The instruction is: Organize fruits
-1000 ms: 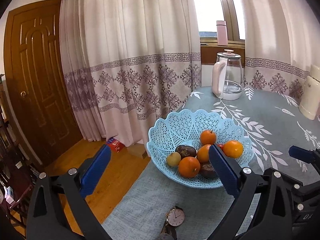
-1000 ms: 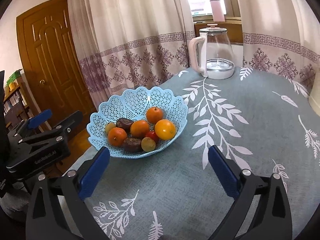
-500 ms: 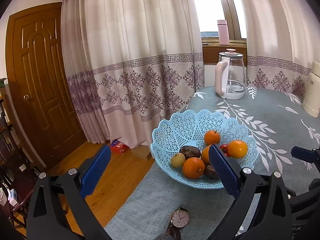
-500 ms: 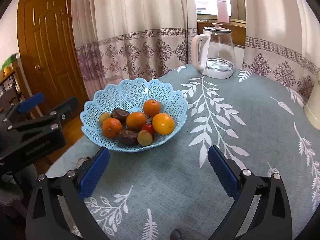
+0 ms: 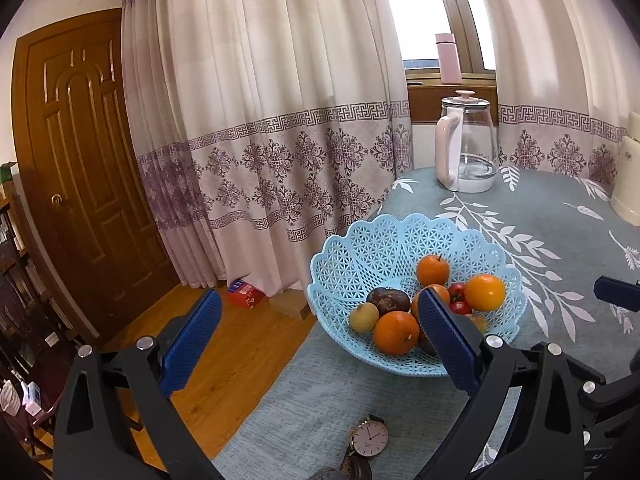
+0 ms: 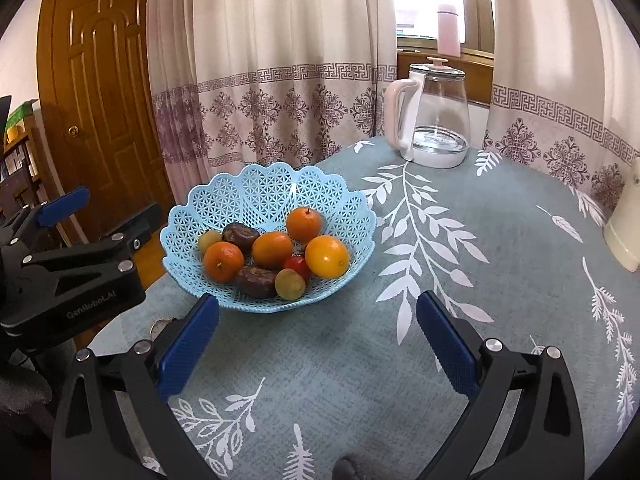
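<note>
Meanwhile, both grippers stand wide open and empty: the pale-blue lattice plastic fruit basket lies ahead-left of the right gripper, with the left gripper nearer its rim.

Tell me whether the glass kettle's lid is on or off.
On. The glass kettle stands upright on the table with its pink-knobbed lid seated on top.

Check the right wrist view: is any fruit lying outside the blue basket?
No, every fruit sits inside the blue basket; only bare tablecloth surrounds it.
</note>
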Demonstrator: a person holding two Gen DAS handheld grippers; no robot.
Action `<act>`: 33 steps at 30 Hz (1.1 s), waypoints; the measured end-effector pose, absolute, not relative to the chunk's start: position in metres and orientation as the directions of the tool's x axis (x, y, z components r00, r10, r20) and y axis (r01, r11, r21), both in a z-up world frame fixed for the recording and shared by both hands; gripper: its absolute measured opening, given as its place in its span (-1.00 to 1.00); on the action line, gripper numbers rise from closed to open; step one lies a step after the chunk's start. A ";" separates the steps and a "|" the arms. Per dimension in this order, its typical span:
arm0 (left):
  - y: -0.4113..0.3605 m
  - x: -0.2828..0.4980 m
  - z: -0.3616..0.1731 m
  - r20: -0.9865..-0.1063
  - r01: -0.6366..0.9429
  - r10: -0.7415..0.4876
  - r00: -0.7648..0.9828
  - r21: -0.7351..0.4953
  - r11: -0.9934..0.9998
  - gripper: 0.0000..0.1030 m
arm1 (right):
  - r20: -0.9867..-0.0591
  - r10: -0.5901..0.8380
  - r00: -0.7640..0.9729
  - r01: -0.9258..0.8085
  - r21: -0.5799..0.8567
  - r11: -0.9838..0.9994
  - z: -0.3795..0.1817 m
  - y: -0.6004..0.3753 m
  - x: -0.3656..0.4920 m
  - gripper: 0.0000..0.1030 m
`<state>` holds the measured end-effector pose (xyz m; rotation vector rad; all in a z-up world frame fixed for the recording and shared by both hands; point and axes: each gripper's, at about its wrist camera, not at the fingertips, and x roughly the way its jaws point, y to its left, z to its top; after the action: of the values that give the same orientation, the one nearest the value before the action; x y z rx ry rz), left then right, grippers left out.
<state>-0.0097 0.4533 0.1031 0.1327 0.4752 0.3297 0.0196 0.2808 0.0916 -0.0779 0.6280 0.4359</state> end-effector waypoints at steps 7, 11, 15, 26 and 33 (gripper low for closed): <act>0.450 -0.009 0.101 -0.426 -0.275 0.350 0.834 0.230 0.934 0.94 | -0.582 0.371 0.724 -0.420 0.056 0.906 0.093 0.283 0.021 0.90; 0.451 -0.008 0.101 -0.426 -0.280 0.355 0.832 0.231 0.932 0.95 | -0.583 0.378 0.719 -0.426 0.060 0.903 0.095 0.284 0.021 0.90; 0.450 -0.008 0.101 -0.424 -0.286 0.366 0.828 0.241 0.927 0.95 | -0.579 0.376 0.724 -0.427 0.053 0.903 0.096 0.286 0.020 0.90; 0.451 -0.008 0.101 -0.423 -0.290 0.372 0.826 0.247 0.925 0.95 | -0.577 0.381 0.722 -0.434 0.051 0.899 0.097 0.288 0.018 0.90; 0.451 -0.008 0.101 -0.424 -0.289 0.371 0.826 0.247 0.925 0.95 | -0.570 0.384 0.726 -0.437 0.049 0.898 0.099 0.290 0.018 0.90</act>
<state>-0.0084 0.4511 0.1008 0.1752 0.4848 0.3527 0.0179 0.2899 0.0987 -0.0909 0.6082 0.4537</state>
